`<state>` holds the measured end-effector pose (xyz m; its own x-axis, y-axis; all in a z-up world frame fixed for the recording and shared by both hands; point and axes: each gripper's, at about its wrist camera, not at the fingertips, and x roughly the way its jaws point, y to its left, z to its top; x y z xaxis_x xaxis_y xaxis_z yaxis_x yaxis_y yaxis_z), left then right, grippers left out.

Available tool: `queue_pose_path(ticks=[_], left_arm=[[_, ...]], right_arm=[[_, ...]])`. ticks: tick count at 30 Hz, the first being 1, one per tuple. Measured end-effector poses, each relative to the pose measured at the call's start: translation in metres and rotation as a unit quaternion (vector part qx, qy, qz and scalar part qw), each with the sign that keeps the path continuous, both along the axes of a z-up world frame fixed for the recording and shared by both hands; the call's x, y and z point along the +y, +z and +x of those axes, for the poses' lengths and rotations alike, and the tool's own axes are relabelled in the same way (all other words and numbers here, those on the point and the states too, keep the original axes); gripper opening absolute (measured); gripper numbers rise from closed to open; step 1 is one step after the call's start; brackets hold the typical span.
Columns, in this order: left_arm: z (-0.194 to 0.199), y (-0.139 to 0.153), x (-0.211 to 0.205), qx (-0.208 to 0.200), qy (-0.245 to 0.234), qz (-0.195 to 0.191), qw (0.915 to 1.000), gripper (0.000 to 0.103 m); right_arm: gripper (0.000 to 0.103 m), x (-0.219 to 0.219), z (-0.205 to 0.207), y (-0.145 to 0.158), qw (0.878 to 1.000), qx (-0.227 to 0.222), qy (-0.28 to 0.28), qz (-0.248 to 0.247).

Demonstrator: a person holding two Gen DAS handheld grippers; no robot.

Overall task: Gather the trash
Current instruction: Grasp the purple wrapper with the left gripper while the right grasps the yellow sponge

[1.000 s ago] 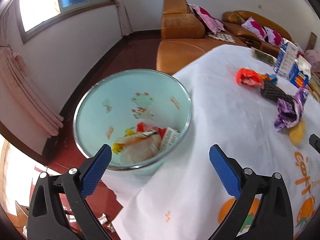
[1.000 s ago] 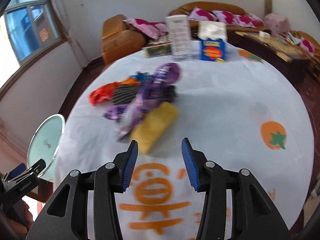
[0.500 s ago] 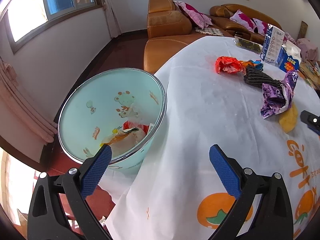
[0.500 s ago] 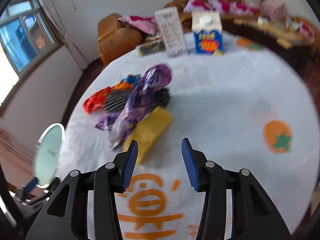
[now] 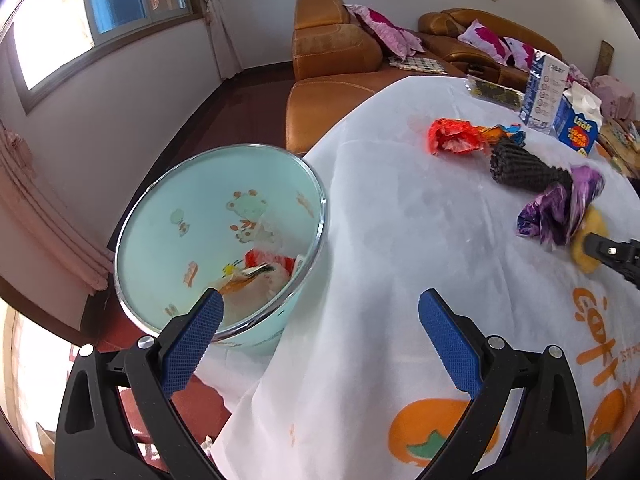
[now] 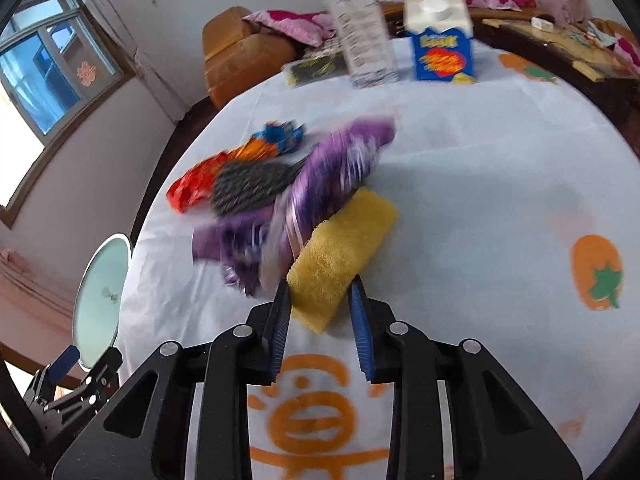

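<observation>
While the right hand-held gripper [image 6: 319, 296] closes around the yellow sponge [image 6: 340, 256] on the bench [image 6: 480, 200], the left hand-held gripper [image 5: 320, 320] waits wide open by the bin [image 5: 160, 216]; trash goes there.

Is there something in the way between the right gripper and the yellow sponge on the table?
Nothing visible. The right gripper has its closing jaws around the near end of the yellow sponge. The purple wrapper overlaps the sponge's left side only, away from the jaws.

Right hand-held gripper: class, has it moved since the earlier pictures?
Yes. The right hand-held gripper advanced toward the yellow spongy block on the white tablecloth; its jaws are closing around the block's near end.
</observation>
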<state>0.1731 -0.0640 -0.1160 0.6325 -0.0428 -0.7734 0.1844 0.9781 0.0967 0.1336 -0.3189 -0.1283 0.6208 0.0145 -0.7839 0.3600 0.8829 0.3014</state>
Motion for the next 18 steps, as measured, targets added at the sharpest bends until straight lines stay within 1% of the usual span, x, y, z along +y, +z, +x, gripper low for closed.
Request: queue_pose_path(ticks=[1,4,6,9,11,12,14,16,18], left_arm=[[0.000,0.001,-0.004,-0.003,-0.007,-0.001,1.0000,0.096],[-0.001,0.006,-0.020,-0.012,-0.033,-0.008,0.9993,0.096],[-0.001,0.008,-0.032,-0.016,-0.053,-0.016,0.9983,0.096],[-0.001,0.015,-0.060,-0.027,-0.097,-0.026,0.9946,0.096],[-0.002,0.019,-0.082,-0.042,-0.130,-0.028,0.9903,0.096],[-0.001,0.020,-0.089,-0.045,-0.140,-0.030,0.9887,0.096],[0.004,0.020,-0.111,-0.037,-0.167,-0.047,0.9842,0.096],[0.009,0.016,-0.129,-0.024,-0.187,-0.064,0.9801,0.096],[0.015,0.009,-0.148,-0.007,-0.199,-0.068,0.9776,0.095]], right_arm=[[0.029,-0.008,-0.006,0.003,1.000,-0.003,-0.007,-0.006],[0.029,-0.032,-0.024,0.012,0.998,-0.003,-0.032,-0.046],[0.029,-0.053,-0.037,0.016,0.994,0.003,-0.058,-0.091],[0.029,-0.075,-0.048,0.018,0.983,0.016,-0.076,-0.167],[0.029,-0.085,-0.053,0.020,0.971,0.026,-0.072,-0.228],[0.029,-0.090,-0.055,0.020,0.967,0.029,-0.067,-0.244],[0.029,-0.099,-0.059,0.019,0.965,0.032,-0.055,-0.256],[0.029,-0.109,-0.063,0.016,0.968,0.033,-0.050,-0.243],[0.029,-0.117,-0.066,0.014,0.972,0.031,-0.049,-0.229]])
